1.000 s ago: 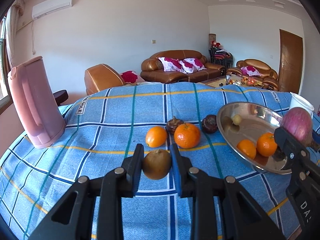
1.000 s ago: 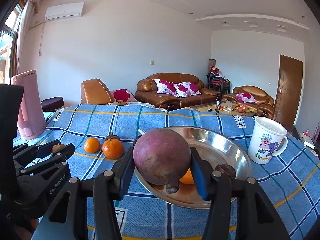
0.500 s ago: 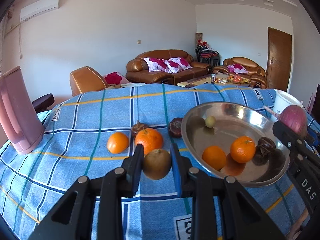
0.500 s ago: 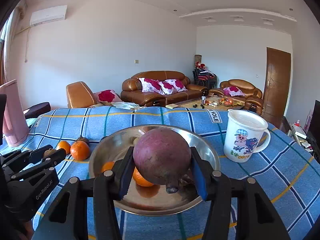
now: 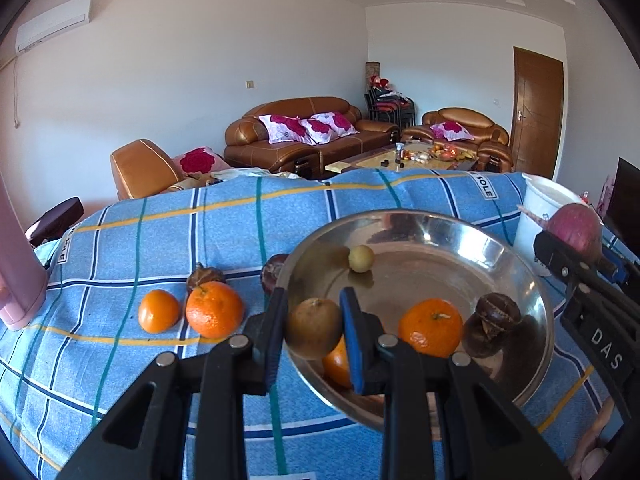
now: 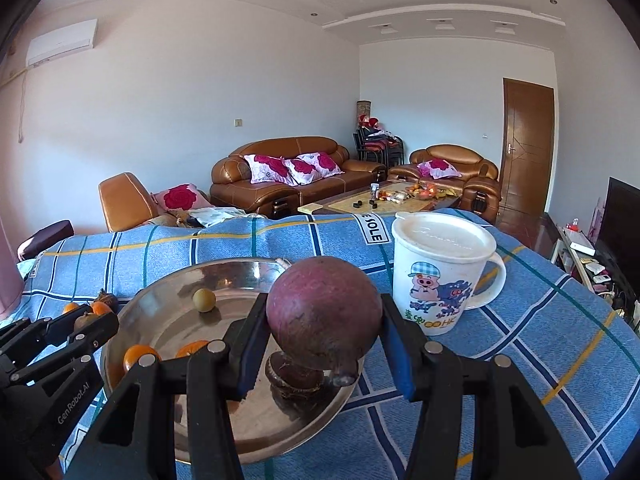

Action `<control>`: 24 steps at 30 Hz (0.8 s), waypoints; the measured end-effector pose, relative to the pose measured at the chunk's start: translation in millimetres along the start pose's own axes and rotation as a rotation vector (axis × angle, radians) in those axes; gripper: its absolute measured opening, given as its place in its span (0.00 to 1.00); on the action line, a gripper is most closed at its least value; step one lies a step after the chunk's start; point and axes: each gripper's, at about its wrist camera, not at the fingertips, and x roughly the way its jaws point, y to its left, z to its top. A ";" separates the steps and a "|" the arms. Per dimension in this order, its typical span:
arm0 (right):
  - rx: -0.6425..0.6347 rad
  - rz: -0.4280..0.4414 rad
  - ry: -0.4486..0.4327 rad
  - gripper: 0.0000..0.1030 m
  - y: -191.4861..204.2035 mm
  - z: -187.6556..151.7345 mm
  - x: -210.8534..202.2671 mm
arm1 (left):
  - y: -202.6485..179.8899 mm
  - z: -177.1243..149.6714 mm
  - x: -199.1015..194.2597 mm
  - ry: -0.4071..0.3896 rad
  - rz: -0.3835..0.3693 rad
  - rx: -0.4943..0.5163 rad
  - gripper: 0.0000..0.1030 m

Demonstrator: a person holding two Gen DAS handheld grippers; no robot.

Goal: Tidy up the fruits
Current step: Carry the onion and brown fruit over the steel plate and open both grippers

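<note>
My left gripper (image 5: 314,330) is shut on a brown round fruit (image 5: 314,328), held over the near left rim of the steel bowl (image 5: 528,280). The bowl holds two oranges (image 5: 430,326), a dark mangosteen (image 5: 494,318) and a small yellow-green fruit (image 5: 361,258). My right gripper (image 6: 324,332) is shut on a large purple fruit (image 6: 323,320), held above the right side of the bowl (image 6: 240,276). Two oranges (image 5: 214,308) and two dark fruits (image 5: 204,274) lie on the blue checked cloth left of the bowl.
A white cartoon mug (image 6: 440,276) with a lid stands right of the bowl. A pink jug (image 5: 16,264) stands at the table's far left. The table (image 5: 160,220) has sofas and a coffee table behind it.
Both grippers have moved right with their fruits. The left one now holds its brown fruit over the bowl's rim; the purple fruit is over the bowl's right side, nearer the mug.
</note>
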 end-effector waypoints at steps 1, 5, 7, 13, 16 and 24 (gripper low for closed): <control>-0.002 -0.002 0.000 0.53 -0.1 0.9 1.9 | -2.5 1.4 2.0 0.000 -0.002 0.001 0.28; -0.015 -0.002 0.005 0.53 3.5 5.7 10.4 | -9.2 7.0 10.2 0.003 -0.010 0.004 0.28; -0.021 -0.001 0.010 0.53 5.1 8.4 16.0 | -12.7 9.1 14.6 0.010 -0.009 0.007 0.28; 0.000 0.026 0.049 0.53 4.5 13.3 33.8 | -16.9 15.9 26.4 0.026 -0.013 0.005 0.28; -0.004 0.034 0.070 0.53 5.5 16.0 43.0 | -19.1 17.3 31.2 0.040 -0.013 0.003 0.28; -0.029 0.062 0.133 0.53 12.7 16.2 59.4 | -21.2 20.9 47.9 0.098 -0.023 0.004 0.28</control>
